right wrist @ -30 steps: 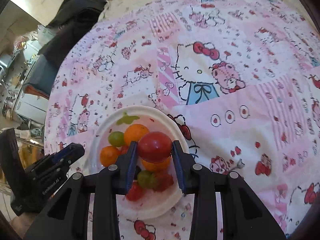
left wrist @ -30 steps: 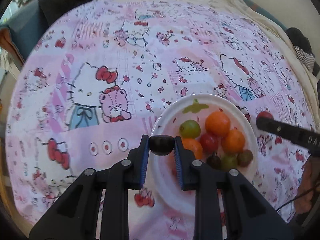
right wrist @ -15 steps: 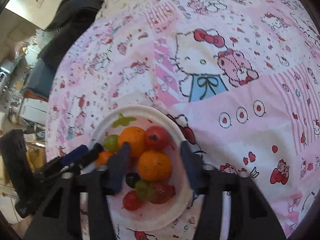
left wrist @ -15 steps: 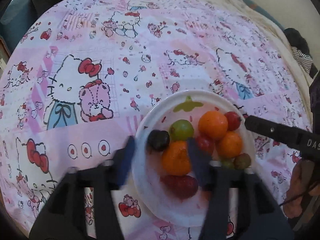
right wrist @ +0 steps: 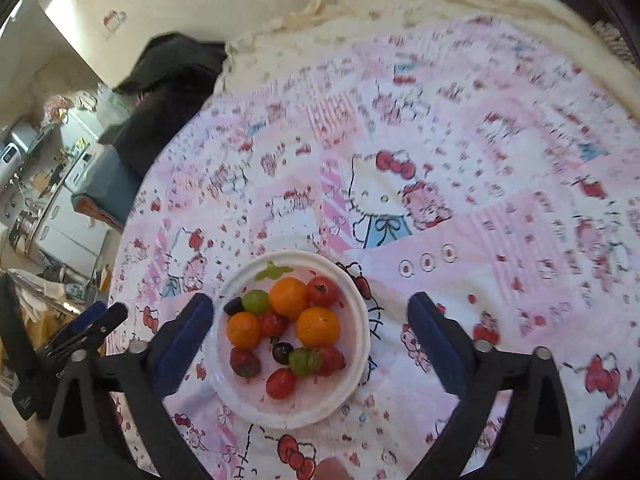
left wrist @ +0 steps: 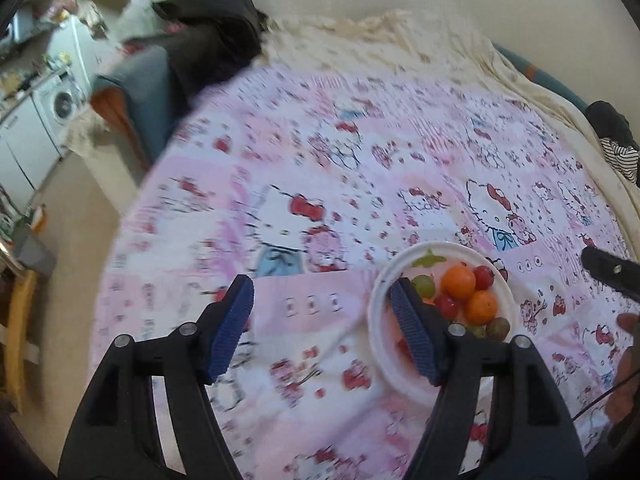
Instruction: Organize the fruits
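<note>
Both grippers held above the bed, nothing in either one.

Left gripper [left wrist: 322, 328]: jaws spread wide, blue pads bare. White plate [left wrist: 378, 340] sits off its right finger, that finger overlapping the plate's near left edge in the left wrist view. Much of this view is motion-blurred.

Right gripper [right wrist: 308, 340]: jaws spread wide as well. The plate [right wrist: 356, 364] lies between the two fingers, closer to the left one; the rim looks just beside that left pad.

Fruit all on the plate, bunched together:
- three oranges [right wrist: 288, 297], two toward the far side of the right gripper, one by its left finger
- tomato [right wrist: 322, 291] touching the far orange on its right
- green grape [right wrist: 256, 301] and a dark grape [right wrist: 233, 306] on the left of the pile
- second dark grape [right wrist: 283, 353] near the middle, a green one [right wrist: 300, 361] just beside it
- strawberries [right wrist: 245, 362] and a small red tomato [right wrist: 281, 383] on the near side

Plate rests on a pink cartoon-cat blanket [right wrist: 480, 220]. Cream sheet [right wrist: 360, 8] beyond it. Dark clothing [left wrist: 208, 40] heaped at the far left corner.
</note>
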`<state>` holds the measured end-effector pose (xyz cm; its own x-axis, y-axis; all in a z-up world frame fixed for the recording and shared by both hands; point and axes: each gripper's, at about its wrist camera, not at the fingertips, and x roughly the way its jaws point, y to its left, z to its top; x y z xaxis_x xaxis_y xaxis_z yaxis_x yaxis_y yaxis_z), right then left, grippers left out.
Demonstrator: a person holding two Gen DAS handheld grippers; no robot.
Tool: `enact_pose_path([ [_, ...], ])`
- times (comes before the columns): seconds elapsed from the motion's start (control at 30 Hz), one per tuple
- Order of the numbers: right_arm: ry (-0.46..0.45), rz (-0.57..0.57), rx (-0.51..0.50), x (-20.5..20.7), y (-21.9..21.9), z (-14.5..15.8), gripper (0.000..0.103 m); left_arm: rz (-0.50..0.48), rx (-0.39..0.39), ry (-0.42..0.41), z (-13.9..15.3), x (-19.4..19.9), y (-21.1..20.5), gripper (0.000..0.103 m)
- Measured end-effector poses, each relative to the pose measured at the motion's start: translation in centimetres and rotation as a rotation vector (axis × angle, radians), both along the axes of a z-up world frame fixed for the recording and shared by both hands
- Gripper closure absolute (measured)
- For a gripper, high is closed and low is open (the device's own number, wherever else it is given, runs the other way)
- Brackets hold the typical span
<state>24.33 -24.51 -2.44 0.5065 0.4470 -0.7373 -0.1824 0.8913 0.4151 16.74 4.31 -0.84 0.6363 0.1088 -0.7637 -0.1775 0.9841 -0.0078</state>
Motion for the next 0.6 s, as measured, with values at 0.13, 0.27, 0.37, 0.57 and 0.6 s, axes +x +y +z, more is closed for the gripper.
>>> enact_pose_path([
  [0.13,-0.058,-0.007,-0.014,-3.4,-0.3,1.4,0.000,-0.002,0.010,-0.040,1.6,-3.1,0.0,0.035],
  [0.27,-0.073,-0.008,0.002,-7.3,-0.4,2.0,0.000,0.011,-0.053,-0.038,2.9,-5.1,-0.1,0.021],
  [0.37,-0.121,-0.009,-0.029,-10.4,-0.1,2.7,0.000,0.013,-0.052,-0.075,4.0,-7.2,-0.6,0.008],
  [0.57,-0.195,-0.022,-0.077,-15.6,0.2,3.2,0.000,0.015,-0.105,-0.080,3.6,-11.9,-0.6,0.001],
  [0.6,-0.206,-0.021,-0.086,-16.3,0.3,3.2,0.000,0.010,-0.094,-0.084,3.5,-12.4,-0.8,0.001],
])
